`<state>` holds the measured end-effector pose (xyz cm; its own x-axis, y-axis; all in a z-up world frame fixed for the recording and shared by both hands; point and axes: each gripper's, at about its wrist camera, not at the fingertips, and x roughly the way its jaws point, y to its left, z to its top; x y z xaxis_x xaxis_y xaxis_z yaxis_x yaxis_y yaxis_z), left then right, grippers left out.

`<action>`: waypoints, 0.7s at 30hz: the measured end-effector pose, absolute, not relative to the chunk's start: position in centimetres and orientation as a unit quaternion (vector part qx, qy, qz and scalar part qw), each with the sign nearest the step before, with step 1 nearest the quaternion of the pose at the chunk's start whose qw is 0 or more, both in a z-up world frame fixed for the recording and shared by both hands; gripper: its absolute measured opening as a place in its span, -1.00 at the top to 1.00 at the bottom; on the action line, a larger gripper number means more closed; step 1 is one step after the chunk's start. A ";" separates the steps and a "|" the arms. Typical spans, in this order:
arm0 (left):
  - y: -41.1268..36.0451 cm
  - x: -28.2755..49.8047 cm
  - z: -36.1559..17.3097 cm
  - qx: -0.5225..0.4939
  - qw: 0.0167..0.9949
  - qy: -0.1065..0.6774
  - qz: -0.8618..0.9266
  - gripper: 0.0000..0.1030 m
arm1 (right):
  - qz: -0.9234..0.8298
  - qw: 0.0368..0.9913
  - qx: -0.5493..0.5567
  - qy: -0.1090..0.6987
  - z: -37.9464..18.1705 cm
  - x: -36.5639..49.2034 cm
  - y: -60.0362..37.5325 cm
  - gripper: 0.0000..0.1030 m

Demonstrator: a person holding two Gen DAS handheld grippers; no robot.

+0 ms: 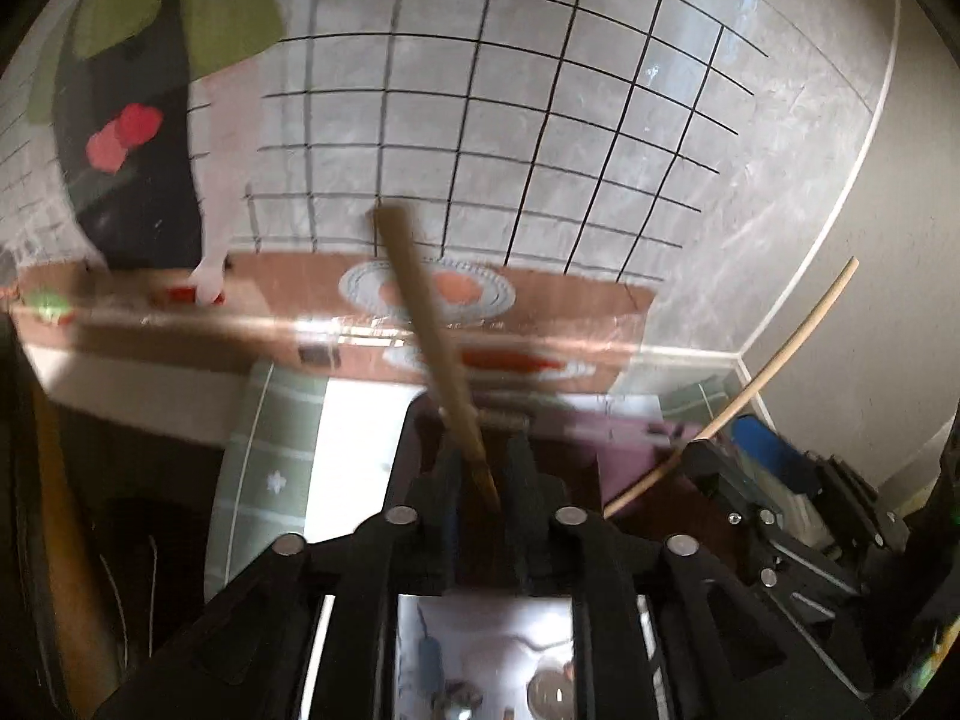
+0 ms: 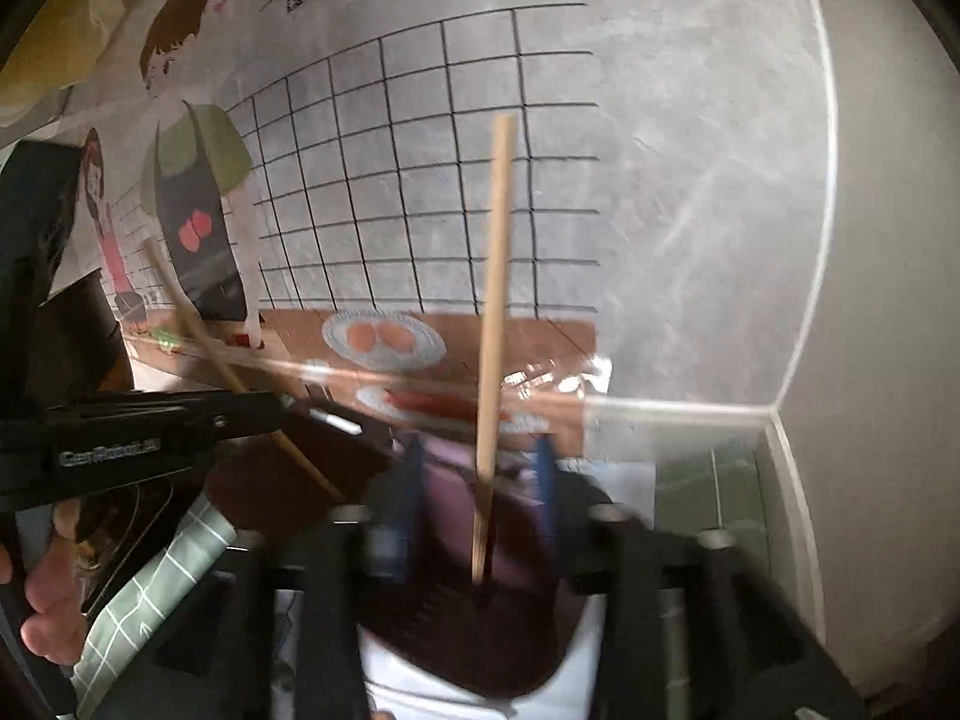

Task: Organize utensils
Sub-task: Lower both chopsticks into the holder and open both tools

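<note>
Left wrist view: I see my left gripper (image 1: 480, 468) with its two dark fingers (image 1: 528, 468) standing slightly apart, and a darker wooden chopstick (image 1: 432, 348) rising between them, tilted up and to the left toward the wall. Its lower end sits in the gap; motion blur keeps me from telling whether the pads press on it. Below the fingers lies a dark maroon container (image 1: 576, 444). At right the right gripper (image 1: 774, 480) appears, with a pale chopstick (image 1: 756, 378) curving up from it toward the corner. Behind stands a wall mural (image 1: 480, 120) of black-lined tiles, a figure in a green shirt and dark apron, and a painted brown counter with a plate. A green checked cloth (image 1: 270, 456) lies at lower left. Right wrist view: I see my right gripper (image 2: 480, 480) released, its blue-padded fingers (image 2: 543, 480) spread wide, and the pale chopstick (image 2: 495, 324) standing nearly upright between them, touching neither pad, its lower end down in the dark maroon container (image 2: 456, 618). At left, the left gripper (image 2: 324, 420) is held by a hand (image 2: 51, 588), the darker chopstick (image 2: 228, 372) slanting through it. The green checked cloth (image 2: 144, 606) shows at lower left.
</note>
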<state>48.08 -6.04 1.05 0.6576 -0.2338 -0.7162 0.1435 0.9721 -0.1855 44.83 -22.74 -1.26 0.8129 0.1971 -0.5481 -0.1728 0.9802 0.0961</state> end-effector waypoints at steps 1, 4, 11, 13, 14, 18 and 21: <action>-5.8 47.5 1.0 -0.057 0.909 0.400 -0.103 0.44 | 0.097 0.952 0.021 0.289 -1.2 44.2 -22.9 0.06; -5.3 44.9 0.9 -0.055 0.911 0.396 -0.101 -0.04 | 0.092 0.951 0.012 0.296 -1.1 42.6 -23.2 0.05; -3.4 38.9 0.0 -0.056 0.899 0.417 -0.125 -0.26 | 0.092 0.948 -0.003 0.305 -0.4 37.5 -22.9 -0.25; -3.1 37.3 -0.4 -0.050 0.892 0.426 -0.139 -0.28 | 0.094 0.947 -0.013 0.307 -0.4 36.0 -22.7 -0.33; -3.0 36.3 -0.7 -0.041 0.891 0.428 -0.144 -0.28 | 0.095 0.945 -0.021 0.311 -0.6 35.4 -22.5 -0.37; -2.1 33.7 -2.1 -0.018 0.885 0.441 -0.148 -0.36 | 0.098 0.934 -0.042 0.342 -1.8 33.8 -21.9 -0.57; -1.3 32.1 -3.5 -0.008 0.879 0.455 -0.144 -0.36 | 0.093 0.923 -0.070 0.367 -3.3 33.2 -21.1 -0.63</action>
<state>32.10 -1.26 -3.49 0.5441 -0.2607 -0.7975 0.2457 0.9583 -0.1457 33.19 -21.08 -3.30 0.7134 0.1201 -0.6904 -0.2234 0.9728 -0.0617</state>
